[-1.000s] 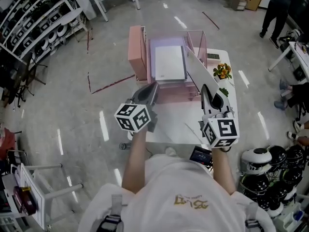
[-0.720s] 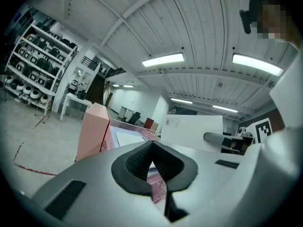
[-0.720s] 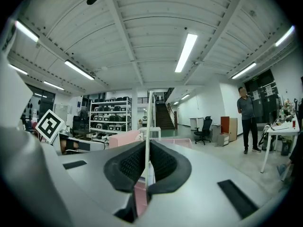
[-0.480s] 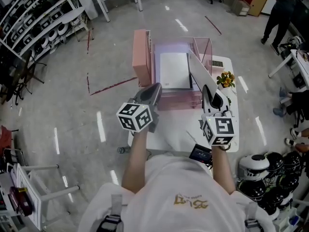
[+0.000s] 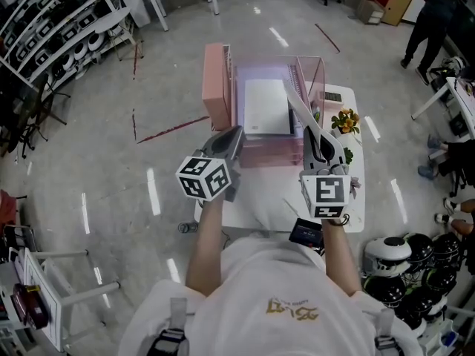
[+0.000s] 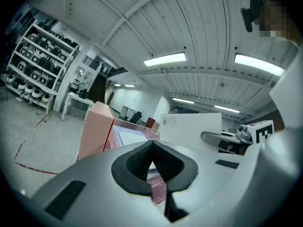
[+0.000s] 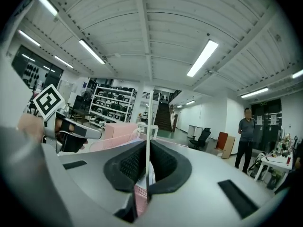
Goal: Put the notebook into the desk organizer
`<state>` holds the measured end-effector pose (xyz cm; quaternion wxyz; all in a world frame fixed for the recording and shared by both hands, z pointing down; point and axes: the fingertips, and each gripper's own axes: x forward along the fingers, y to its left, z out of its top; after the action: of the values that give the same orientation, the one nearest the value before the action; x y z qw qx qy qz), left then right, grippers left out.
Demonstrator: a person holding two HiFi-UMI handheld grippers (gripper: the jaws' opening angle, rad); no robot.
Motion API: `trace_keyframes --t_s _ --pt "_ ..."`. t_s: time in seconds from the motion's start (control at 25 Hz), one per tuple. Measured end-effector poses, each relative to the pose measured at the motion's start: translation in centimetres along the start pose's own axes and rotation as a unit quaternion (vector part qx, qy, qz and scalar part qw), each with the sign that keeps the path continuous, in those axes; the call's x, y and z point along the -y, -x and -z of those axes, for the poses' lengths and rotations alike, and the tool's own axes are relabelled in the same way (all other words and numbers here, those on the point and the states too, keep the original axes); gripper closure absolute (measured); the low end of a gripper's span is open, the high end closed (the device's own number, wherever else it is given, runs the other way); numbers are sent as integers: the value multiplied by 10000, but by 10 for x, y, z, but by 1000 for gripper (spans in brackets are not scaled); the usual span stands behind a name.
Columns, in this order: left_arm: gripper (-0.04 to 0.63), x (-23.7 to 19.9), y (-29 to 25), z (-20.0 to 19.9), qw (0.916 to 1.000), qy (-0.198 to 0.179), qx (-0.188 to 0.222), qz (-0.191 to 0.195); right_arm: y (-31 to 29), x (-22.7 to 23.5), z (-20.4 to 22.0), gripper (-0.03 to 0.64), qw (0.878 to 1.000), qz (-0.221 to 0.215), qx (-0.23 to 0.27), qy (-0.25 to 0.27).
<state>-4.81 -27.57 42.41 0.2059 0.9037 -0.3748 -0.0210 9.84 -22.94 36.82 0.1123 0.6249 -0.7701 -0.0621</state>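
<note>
A thin white notebook stands on edge and slants up over the pink desk organizer. My right gripper is shut on its near end. In the right gripper view the notebook is a thin upright line between the pads. My left gripper hovers at the organizer's near left corner, shut and empty. The left gripper view has the notebook's white face to the right of the organizer. A white sheet lies flat in the organizer's tray.
The organizer sits on a small white table, with a small plant with orange flowers and a grey device at its right. Helmets are piled at the lower right, shelves at the left. A person stands far right.
My right gripper has carried the notebook a little left, so its far end now hangs over the organizer's right side. The left gripper has barely moved.
</note>
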Motion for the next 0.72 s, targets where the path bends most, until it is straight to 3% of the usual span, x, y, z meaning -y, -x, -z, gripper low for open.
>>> trace_keyframes --t_s 0.72 --pt "580 -16 -19 1 9998 14 -18 -209 -45 -13 17 597 9981 -413 -21 463"
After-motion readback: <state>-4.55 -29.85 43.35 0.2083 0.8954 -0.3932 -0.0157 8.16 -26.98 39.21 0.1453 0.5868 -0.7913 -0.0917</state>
